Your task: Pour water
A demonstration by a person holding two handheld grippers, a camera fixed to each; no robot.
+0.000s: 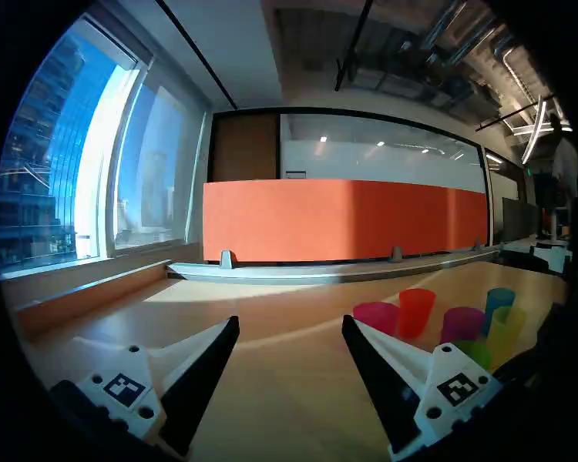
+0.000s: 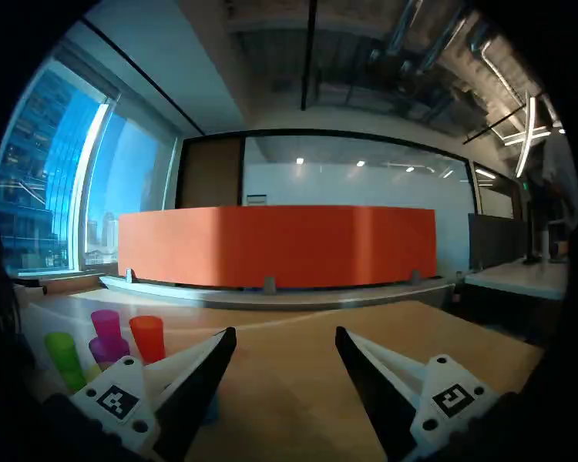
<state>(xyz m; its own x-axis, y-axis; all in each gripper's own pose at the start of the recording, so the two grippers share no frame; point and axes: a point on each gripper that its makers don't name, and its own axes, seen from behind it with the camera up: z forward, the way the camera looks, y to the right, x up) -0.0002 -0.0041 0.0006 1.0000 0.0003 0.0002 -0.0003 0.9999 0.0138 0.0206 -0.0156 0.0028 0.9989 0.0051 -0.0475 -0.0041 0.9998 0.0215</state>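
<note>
Several coloured plastic cups stand together on the wooden table (image 1: 289, 385). In the left gripper view they sit at the right: an orange cup (image 1: 416, 312), a pink cup (image 1: 376, 316), a purple cup (image 1: 462, 323), a blue cup (image 1: 499, 300), a yellow cup (image 1: 506, 327) and a green cup (image 1: 474, 353). My left gripper (image 1: 290, 331) is open above the table, to the left of the cups, with nothing between its fingers. In the right gripper view the orange cup (image 2: 147, 337), a magenta cup (image 2: 106, 325) and a green cup (image 2: 64, 358) stand at the left. My right gripper (image 2: 285, 339) is open and holds nothing.
An orange divider panel (image 1: 343, 219) runs along the table's far edge on a grey rail (image 1: 304, 271). Large windows (image 1: 65, 177) line the left wall above a wooden ledge. Another desk (image 2: 520, 277) stands to the right.
</note>
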